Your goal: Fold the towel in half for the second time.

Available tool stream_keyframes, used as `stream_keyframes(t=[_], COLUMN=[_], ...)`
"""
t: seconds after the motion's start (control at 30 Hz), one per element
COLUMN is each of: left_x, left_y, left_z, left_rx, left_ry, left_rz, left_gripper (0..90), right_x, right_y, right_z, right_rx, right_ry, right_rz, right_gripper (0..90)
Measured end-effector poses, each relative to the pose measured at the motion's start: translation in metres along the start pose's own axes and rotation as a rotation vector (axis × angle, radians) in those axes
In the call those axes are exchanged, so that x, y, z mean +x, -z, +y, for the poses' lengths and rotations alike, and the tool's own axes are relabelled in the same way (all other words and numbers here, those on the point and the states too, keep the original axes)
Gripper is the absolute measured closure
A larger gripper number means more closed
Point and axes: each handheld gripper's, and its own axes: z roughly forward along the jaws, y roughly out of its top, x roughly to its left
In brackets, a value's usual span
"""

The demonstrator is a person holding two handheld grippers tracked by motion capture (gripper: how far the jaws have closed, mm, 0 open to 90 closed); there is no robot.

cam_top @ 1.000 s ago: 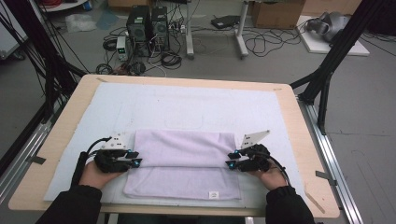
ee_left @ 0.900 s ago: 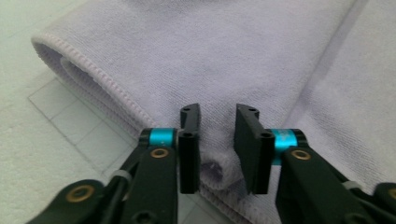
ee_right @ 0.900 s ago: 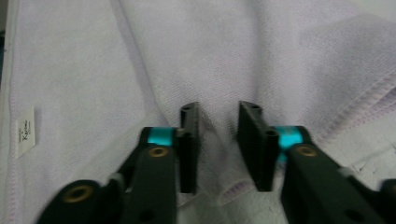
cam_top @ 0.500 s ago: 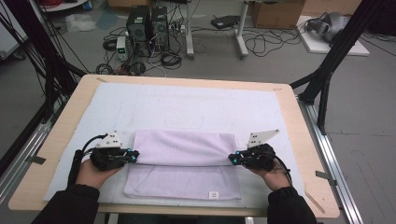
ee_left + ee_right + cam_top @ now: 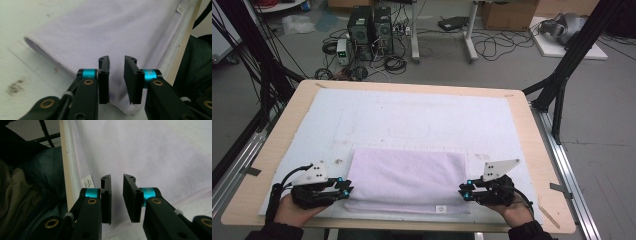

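At the near edge of the desk (image 5: 272, 150) the left gripper (image 5: 346, 188) and the right gripper (image 5: 464, 192) sit at the two short ends of a folded lilac towel (image 5: 407, 180), each pointing inward at it. The jaws of both have just been opening: in the left gripper view they stand apart over the towel's near corner with nothing pinched between them, and the right gripper view shows the same, a gap over the cloth beside its small white label (image 5: 88, 180). Both have released the towel. The fold looks just finished, with the step in hand being the letting go. The next move probably calls for either pinching the short ends again for another fold or withdrawing both hands. The towel lies flat on the white mat (image 5: 422, 120), near the person, its long axis running left to right across the desk, its folded edge toward the person and its hemmed edges toward the far side. Beyond it the mat is bare cloth.
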Motion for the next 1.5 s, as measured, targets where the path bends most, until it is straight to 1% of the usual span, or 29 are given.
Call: stream_keyframes(t=[0.03,0.1,0.2,0.23,0.3,0.37,0.4,0.43,0.47,0.5,0.53,0.57,0.6,0.7,0.73,0.77,0.83,0.87,0.9,0.93,0.97,1.03,1.17,1.23,1.3,1.33,1.4,1.43,1.5], left_x=[0.000,-0.001,-0.004,-0.004,-0.004,-0.005,-0.004,-0.004,-0.003,-0.003,-0.003,-0.003,-0.004,-0.007,-0.009,-0.010,-0.013,-0.013,-0.012,-0.010,-0.009,-0.004,0.009,0.018,0.029,0.034,0.045,0.048,0.058], left_y=[-0.003,-0.007,-0.014,-0.018,-0.022,-0.025,-0.026,-0.025,-0.023,-0.021,-0.016,-0.013,-0.007,0.005,0.007,0.007,0.003,0.000,-0.001,-0.001,0.000,0.002,0.003,0.002,0.001,-0.001,-0.005,-0.007,-0.012], left_z=[-0.001,-0.003,-0.007,-0.009,-0.013,-0.016,-0.017,-0.016,-0.015,-0.013,-0.010,-0.008,-0.004,0.002,0.001,0.000,-0.007,-0.011,-0.013,-0.014,-0.014,-0.010,0.000,0.004,0.007,0.008,0.013,0.014,0.020], left_rx=[0.001,0.028,0.067,0.087,0.101,0.088,0.081,0.082,0.080,0.066,0.045,0.042,0.025,0.000,0.003,0.004,0.027,0.036,0.040,0.034,0.024,0.004,-0.033,-0.051,-0.067,-0.072,-0.083,-0.081,-0.093], left_ry=[0.006,-0.010,-0.030,-0.036,-0.036,-0.040,-0.030,-0.029,-0.029,-0.031,-0.035,-0.037,-0.043,-0.050,-0.056,-0.051,-0.052,-0.040,-0.034,-0.026,-0.015,-0.014,0.003,0.017,0.029,0.035,0.060,0.060,0.078], left_rz=[-0.007,-0.028,-0.042,-0.034,-0.035,-0.035,-0.036,-0.036,-0.038,-0.032,-0.029,-0.028,-0.022,-0.027,-0.035,-0.042,-0.060,-0.059,-0.058,-0.053,-0.044,-0.020,0.021,0.052,0.084,0.104,0.120,0.131,0.134], left_gripper=[71.2,67.7,66.9,67.0,69.0,77.0,82.5,85.4,86.9,87.5,87.7,87.8,87.8,87.9,87.9,87.9,87.1,83.6,75.5,73.4,71.1,67.8,63.2,61.8,63.4,63.4,61.7,61.4,60.8], right_x=[-0.003,-0.005,-0.003,-0.002,-0.002,-0.002,-0.002,-0.002,-0.002,-0.001,-0.002,-0.001,-0.001,0.004,0.006,0.010,0.015,0.016,0.015,0.014,0.013,0.008,-0.008,-0.016,-0.027,-0.031,-0.042,-0.048,-0.058], right_y=[-0.004,-0.011,-0.020,-0.023,-0.027,-0.031,-0.032,-0.032,-0.032,-0.032,-0.031,-0.027,-0.025,-0.008,-0.005,-0.002,-0.002,-0.004,-0.008,-0.009,-0.010,-0.008,-0.005,-0.006,-0.007,-0.007,-0.009,-0.009,-0.010], right_z=[-0.003,-0.007,-0.012,-0.013,-0.014,-0.017,-0.017,-0.018,-0.018,-0.017,-0.015,-0.011,-0.010,0.000,0.002,0.004,0.001,-0.002,-0.006,-0.007,-0.009,-0.007,0.005,0.010,0.014,0.016,0.020,0.022,0.024], right_rx=[0.002,0.013,0.039,0.050,0.072,0.096,0.094,0.098,0.100,0.106,0.104,0.100,0.094,0.035,0.030,0.030,0.047,0.052,0.051,0.045,0.034,0.009,-0.004,-0.015,-0.035,-0.036,-0.037,-0.042,-0.057], right_ry=[-0.022,-0.035,-0.030,-0.018,-0.005,-0.011,-0.012,-0.005,0.006,0.015,0.020,0.024,0.027,0.034,0.042,0.052,0.057,0.050,0.034,0.027,0.015,-0.004,-0.010,-0.026,-0.041,-0.043,-0.061,-0.068,-0.085], right_rz=[0.006,0.029,0.064,0.068,0.063,0.058,0.057,0.064,0.076,0.082,0.076,0.073,0.077,0.071,0.067,0.078,0.093,0.099,0.120,0.124,0.115,0.106,0.027,-0.001,-0.028,-0.057,-0.079,-0.102,-0.111], right_gripper=[74.9,73.2,71.1,69.4,68.8,70.1,74.1,82.3,86.7,87.5,87.7,87.8,87.8,87.9,87.8,87.8,87.4,86.0,82.0,77.5,74.9,70.8,66.9,62.9,60.7,58.5,55.6,54.5,53.7])
